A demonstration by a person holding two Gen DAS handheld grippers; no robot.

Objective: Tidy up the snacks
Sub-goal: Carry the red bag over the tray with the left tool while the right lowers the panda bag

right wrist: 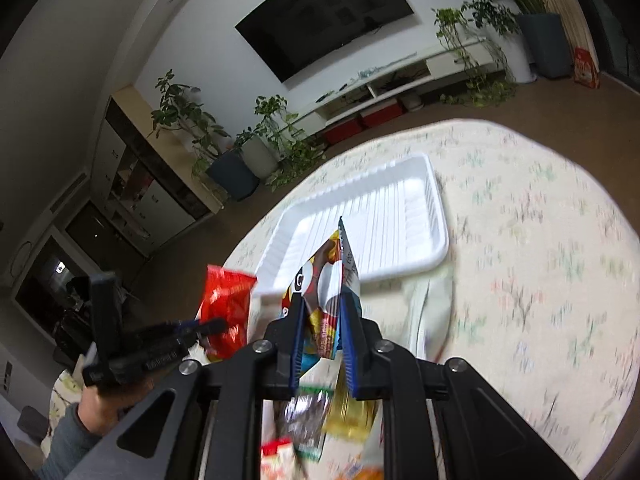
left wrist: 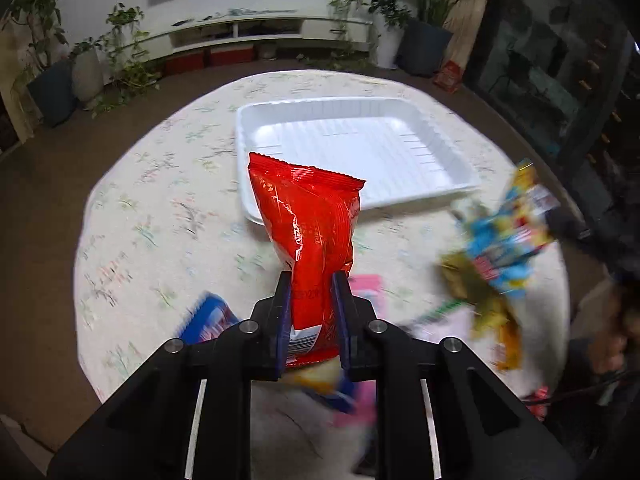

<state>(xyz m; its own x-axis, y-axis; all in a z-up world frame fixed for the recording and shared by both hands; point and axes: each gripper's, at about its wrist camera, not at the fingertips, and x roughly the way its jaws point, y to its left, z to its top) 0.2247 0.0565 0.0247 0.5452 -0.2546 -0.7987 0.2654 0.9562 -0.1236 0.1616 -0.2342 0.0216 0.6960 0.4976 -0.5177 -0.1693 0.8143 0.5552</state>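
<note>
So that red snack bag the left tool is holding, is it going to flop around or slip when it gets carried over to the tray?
The red snack bag probably stays fairly stiff: it stands puffed above the left tool. Its glossy film looks slippery, though the pinch near its lower end seems firm. It is likely light, and could tip when set in the white tray.

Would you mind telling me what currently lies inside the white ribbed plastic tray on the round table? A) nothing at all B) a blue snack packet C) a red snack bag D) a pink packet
A: the white ribbed plastic tray shows only its bare floor in both wrist views, while the red snack bag is clamped upright in the left gripper, in front of the tray and not in it.
</note>
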